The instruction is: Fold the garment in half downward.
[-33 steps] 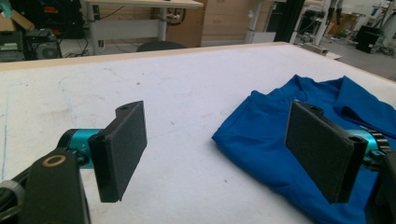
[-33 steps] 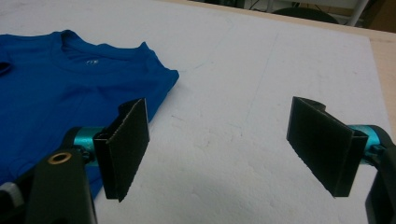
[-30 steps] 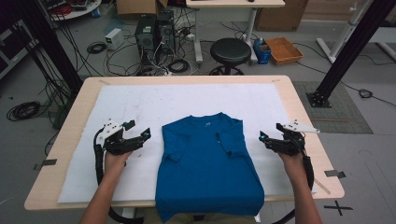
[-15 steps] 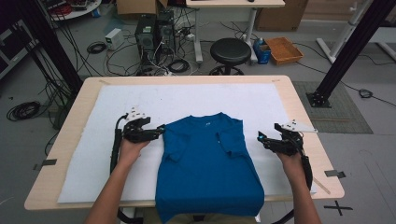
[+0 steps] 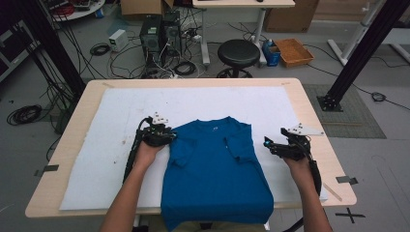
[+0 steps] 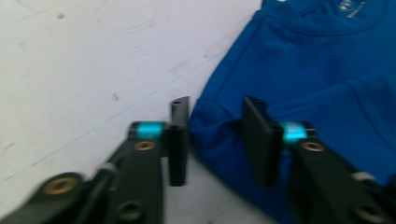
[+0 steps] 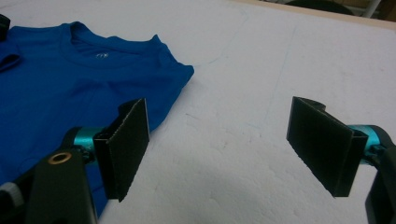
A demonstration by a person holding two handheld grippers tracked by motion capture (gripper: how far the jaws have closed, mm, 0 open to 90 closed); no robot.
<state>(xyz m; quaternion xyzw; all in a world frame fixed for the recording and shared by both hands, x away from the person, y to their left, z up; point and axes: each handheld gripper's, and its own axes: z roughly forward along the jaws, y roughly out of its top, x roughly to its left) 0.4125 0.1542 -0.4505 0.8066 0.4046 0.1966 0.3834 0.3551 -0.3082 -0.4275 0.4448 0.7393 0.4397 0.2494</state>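
1. The blue shirt (image 5: 217,169) lies flat on the white sheet (image 5: 106,140) over the table (image 5: 309,106), collar away from the person, hem hanging over the near edge. Its right sleeve looks folded in already.
2. Left tongs (image 6: 212,140) have just been closing; they stand narrow, with the shirt's left sleeve edge between the pads, which are not clearly pressing yet.
3. Right tongs (image 7: 219,149) stand wide and hold nothing, hovering over the sheet well to the right of the shirt.
4. Judgement: folding is at an early stage; the left sleeve fold and the body folds remain.
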